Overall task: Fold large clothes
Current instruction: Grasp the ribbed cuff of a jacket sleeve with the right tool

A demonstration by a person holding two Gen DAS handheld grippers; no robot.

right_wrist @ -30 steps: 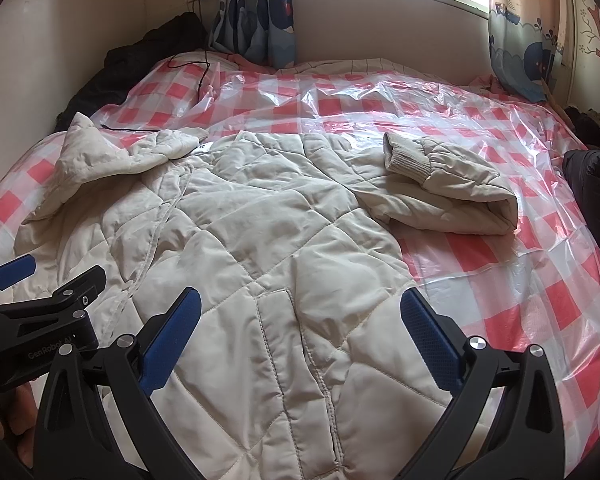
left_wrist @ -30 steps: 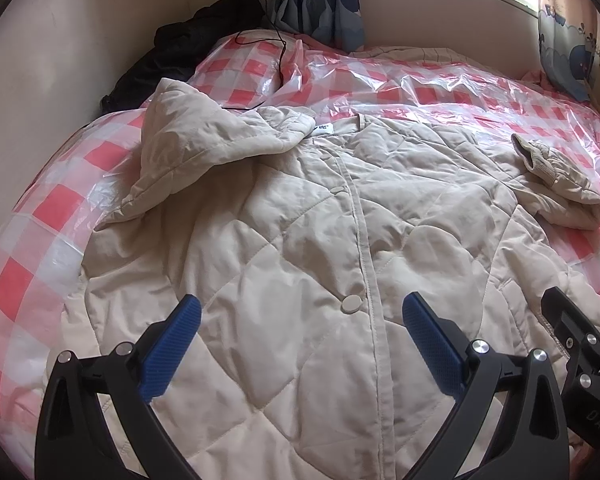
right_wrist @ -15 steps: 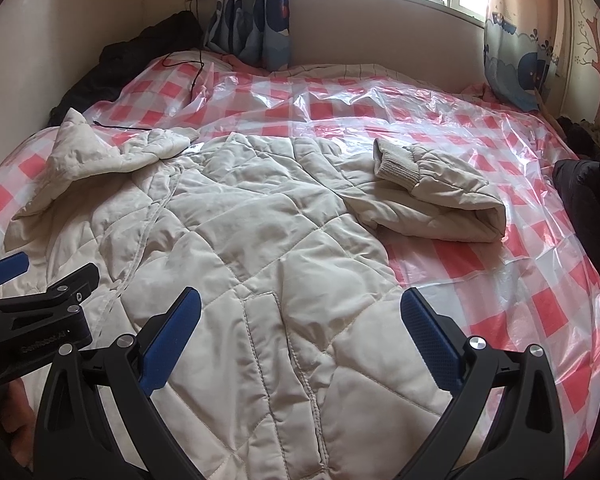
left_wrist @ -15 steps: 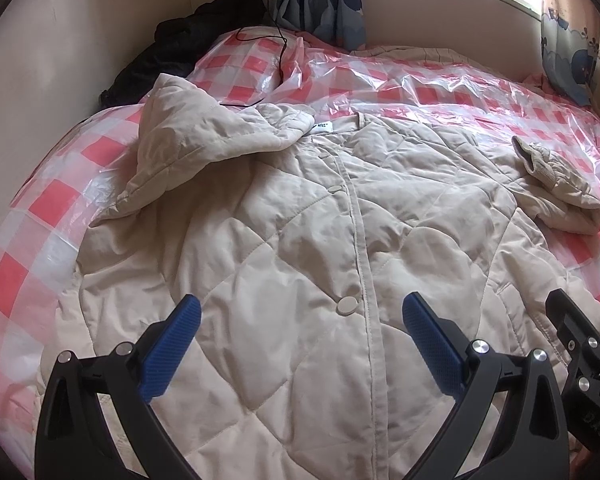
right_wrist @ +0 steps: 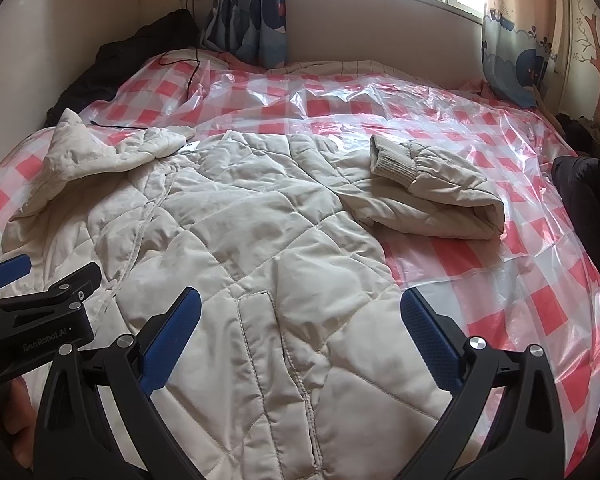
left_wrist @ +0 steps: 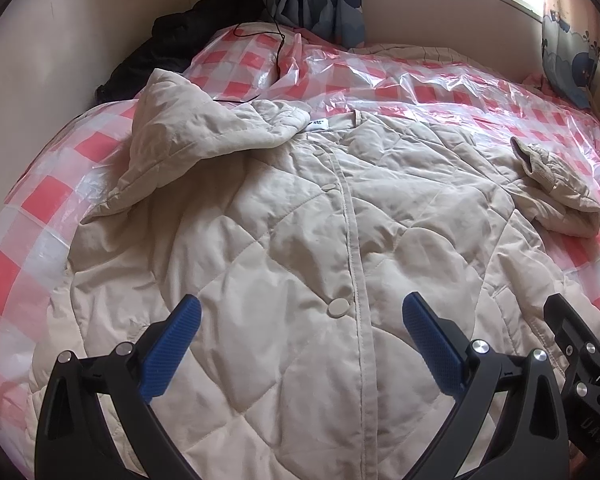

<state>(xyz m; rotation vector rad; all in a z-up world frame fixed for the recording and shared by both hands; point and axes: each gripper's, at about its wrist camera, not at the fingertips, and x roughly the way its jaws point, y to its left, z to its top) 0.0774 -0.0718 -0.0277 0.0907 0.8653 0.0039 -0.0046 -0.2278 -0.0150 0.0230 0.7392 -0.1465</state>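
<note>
Both jaws spread wide, holding nothing: left gripper hangs above the jacket front near its snap placket, right gripper above the jacket's pocket side, neither touching fabric. Versus a second ago, both cameras sit a bit further back and higher; more of the bed and window wall shows, jacket itself unmoved, jaw spread unchanged. Jacket is cream, quilted, lying front-up across the near half of the bed on the red-white checked plastic cover. One sleeve is folded in over the chest toward the bed's left edge, cuff near the collar label. Other sleeve is doubled back on itself toward the right edge, ribbed cuff pointing at the collar. Black cable runs from the wall socket onto the far left corner. Dark clothing is piled along the left wall. Each gripper shows at the other camera's edge.
</note>
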